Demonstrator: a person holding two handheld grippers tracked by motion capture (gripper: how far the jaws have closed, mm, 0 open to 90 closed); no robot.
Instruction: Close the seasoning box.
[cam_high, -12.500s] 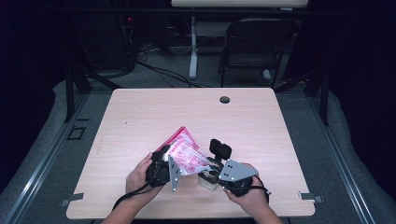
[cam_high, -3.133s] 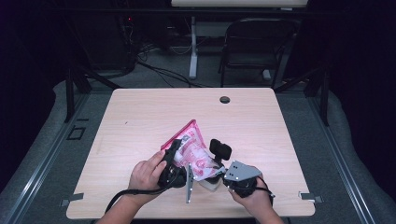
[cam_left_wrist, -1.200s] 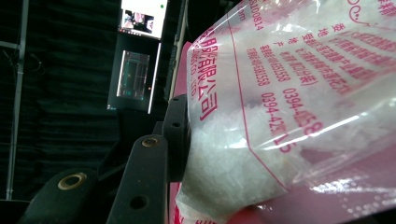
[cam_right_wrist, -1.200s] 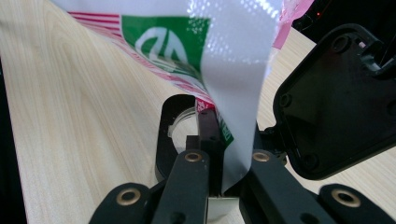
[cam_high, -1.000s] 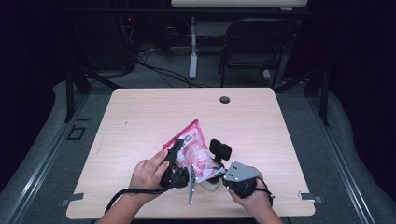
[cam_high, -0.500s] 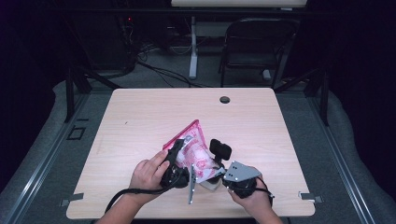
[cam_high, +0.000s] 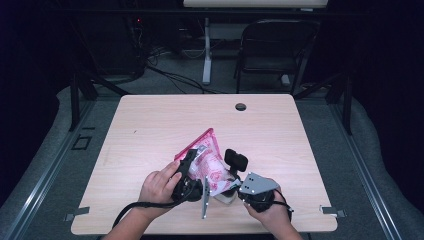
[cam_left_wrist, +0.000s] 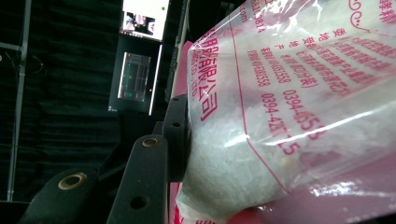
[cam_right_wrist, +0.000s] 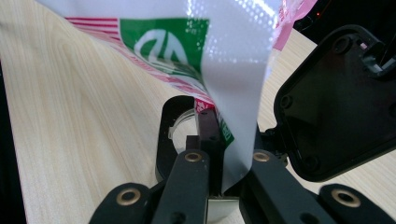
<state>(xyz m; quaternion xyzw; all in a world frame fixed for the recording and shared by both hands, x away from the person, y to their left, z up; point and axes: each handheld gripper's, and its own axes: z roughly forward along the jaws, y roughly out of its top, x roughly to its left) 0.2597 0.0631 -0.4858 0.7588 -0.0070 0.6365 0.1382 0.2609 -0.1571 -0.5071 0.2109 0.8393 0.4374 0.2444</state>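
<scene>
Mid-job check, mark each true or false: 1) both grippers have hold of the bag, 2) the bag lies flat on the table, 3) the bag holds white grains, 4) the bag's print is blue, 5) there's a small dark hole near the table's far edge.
1) True: the left gripper and the right gripper both clamp the bag.
2) False: it is held up, tilted, above the table.
3) True: white grains show through the clear plastic.
4) False: the print is pink-red, with a green patch.
5) True: the hole sits there.
</scene>
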